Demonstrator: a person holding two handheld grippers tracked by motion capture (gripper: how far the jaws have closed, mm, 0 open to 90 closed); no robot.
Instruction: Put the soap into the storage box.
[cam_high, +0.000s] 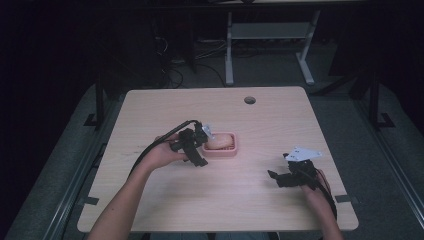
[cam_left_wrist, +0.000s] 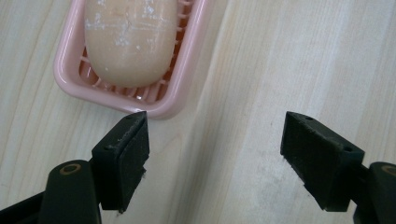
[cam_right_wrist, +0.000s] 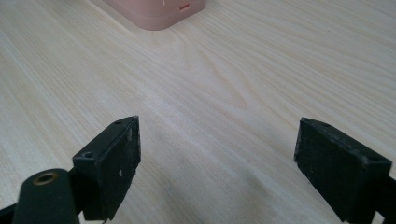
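left gripper (cam_left_wrist: 215, 135) released, jaws spread wide with nothing between them but bare wood. seen from above, left gripper (cam_high: 194, 142) held in the person's left hand (cam_high: 162, 156), tipped toward the near left end of the pink soap dish (cam_high: 220, 149). in the left gripper view, left-hand jaw tip just at the dish's near corner, right-hand jaw well out over open tabletop; touching or a hair apart, cannot tell. pink soap dish (cam_left_wrist: 184, 70) slatted inside, rim rounded, lying flat on the table. pale bar of soap (cam_left_wrist: 130, 39) resting in the dish, oval, surface flecked with white marks. from above, soap (cam_high: 220, 140) lying lengthwise in the dish, near the middle of the light wooden table (cam_high: 280, 120).

right gripper (cam_right_wrist: 217, 163) likewise released, jaws wide apart over bare wood grain, gripping nothing. seen from above, right gripper (cam_high: 292, 175) low over the table's near right part, held in the person's right hand (cam_high: 312, 185), grey three-cornered plate on top, well apart from the dish. corner of the pink soap dish (cam_right_wrist: 159, 14) at the top of the right gripper view, far ahead of the jaws.

round cable hole (cam_high: 249, 100) near the table's far edge. white desk frame (cam_high: 270, 35) on the floor beyond, in a dim room.
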